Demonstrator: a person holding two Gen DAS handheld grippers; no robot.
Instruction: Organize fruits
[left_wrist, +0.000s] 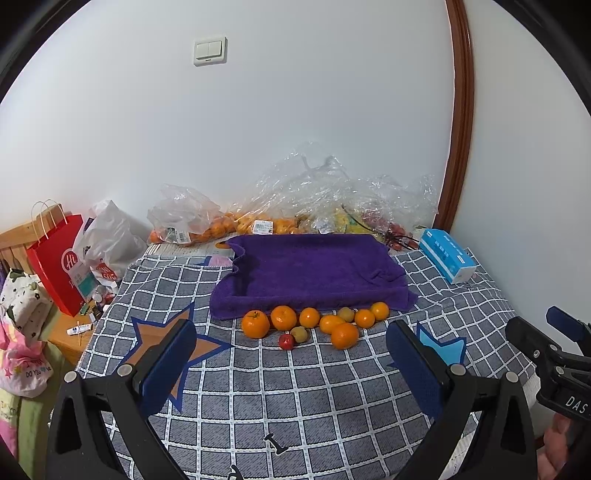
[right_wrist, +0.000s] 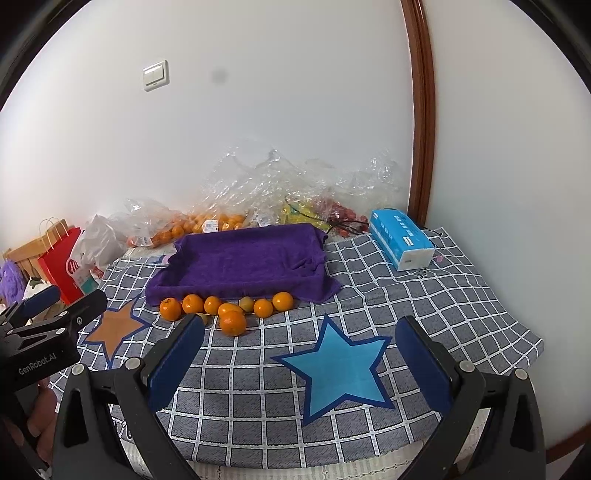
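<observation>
Several oranges (left_wrist: 283, 317) (right_wrist: 232, 322) lie in a loose row on the checked cloth, just in front of a tray draped in a purple towel (left_wrist: 310, 271) (right_wrist: 243, 262). Among them are two small yellow-green fruits (left_wrist: 299, 334) (right_wrist: 246, 304) and a small red fruit (left_wrist: 286, 342). My left gripper (left_wrist: 291, 373) hangs open, short of the fruit row, with nothing between its fingers. My right gripper (right_wrist: 299, 365) is open too, over a blue star patch (right_wrist: 341, 367), right of the fruit. Each gripper shows at the edge of the other's view.
Clear plastic bags of oranges and other fruit (left_wrist: 258, 218) (right_wrist: 221, 218) pile against the wall behind the tray. A blue tissue box (left_wrist: 447, 260) (right_wrist: 400, 243) sits at the right. A red paper bag (left_wrist: 61, 264) and clutter stand off the table's left edge.
</observation>
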